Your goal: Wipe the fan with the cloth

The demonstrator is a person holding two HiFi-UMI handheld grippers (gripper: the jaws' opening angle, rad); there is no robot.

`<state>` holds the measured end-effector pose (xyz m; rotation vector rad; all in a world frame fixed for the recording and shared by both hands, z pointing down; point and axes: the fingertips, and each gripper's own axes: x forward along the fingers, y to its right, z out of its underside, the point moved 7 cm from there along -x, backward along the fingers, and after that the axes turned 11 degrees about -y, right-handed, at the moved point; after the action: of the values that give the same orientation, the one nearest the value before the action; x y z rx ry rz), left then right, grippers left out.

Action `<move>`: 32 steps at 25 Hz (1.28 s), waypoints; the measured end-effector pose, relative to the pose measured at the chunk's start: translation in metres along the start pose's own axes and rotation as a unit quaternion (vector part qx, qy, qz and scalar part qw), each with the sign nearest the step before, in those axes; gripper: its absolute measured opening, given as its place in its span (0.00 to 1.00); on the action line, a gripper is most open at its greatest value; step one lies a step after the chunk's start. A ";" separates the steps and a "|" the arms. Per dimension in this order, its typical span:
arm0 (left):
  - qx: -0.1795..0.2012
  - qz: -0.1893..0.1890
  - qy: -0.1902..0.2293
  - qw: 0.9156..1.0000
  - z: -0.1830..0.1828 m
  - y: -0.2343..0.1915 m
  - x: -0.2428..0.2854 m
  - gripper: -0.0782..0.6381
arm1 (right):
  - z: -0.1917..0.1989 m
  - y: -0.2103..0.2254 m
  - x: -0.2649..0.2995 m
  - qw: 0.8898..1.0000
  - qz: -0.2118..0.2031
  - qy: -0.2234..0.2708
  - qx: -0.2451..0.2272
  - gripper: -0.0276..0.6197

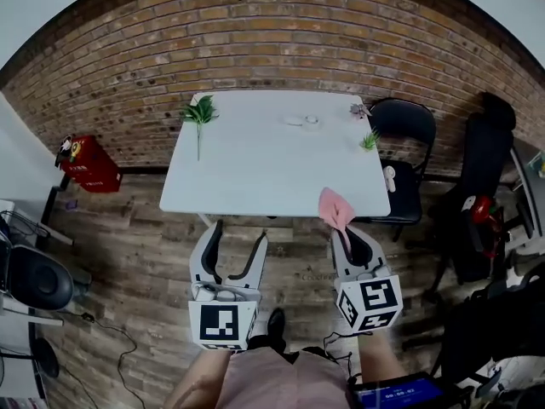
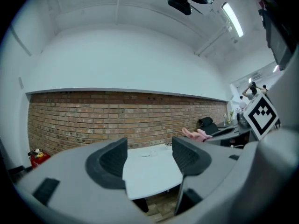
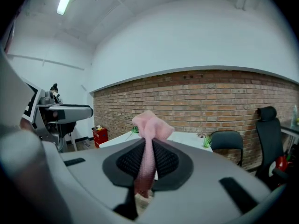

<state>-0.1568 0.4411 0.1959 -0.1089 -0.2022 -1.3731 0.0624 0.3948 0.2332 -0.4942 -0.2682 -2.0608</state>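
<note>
Cloth (image 3: 149,127), pink, is pinched between the right gripper's (image 1: 349,239) jaws near the table (image 1: 255,169); left gripper (image 2: 149,157) jaws spread, empty

Left hand-held gripper (image 1: 238,233): pale grey moulded shell; two curved prongs with black inner lining.
Right hand-held gripper (image 1: 349,235): same pale grey shell, with black lining.
Pads (image 2: 110,161): black, scooped, finely ribbed faces.
Left marker cube (image 1: 223,324): white, with a black square-pattern marker.
Right marker cube (image 1: 371,302): white, with black square-pattern markers on two visible faces.
Garment (image 1: 271,380): dusty pink-brown fabric, worn at the waist.
Shoe (image 1: 276,322): dark; detail not legible.
</note>
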 end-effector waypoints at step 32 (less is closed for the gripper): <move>0.054 0.039 -0.070 0.995 -0.008 -0.015 0.271 0.53 | -0.033 0.159 0.201 0.997 0.006 -0.039 0.059 0.10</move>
<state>-0.1214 0.1761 0.2436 -0.1209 -0.3846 -1.2752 0.1001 0.1460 0.2927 -0.5027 -0.4312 -2.0039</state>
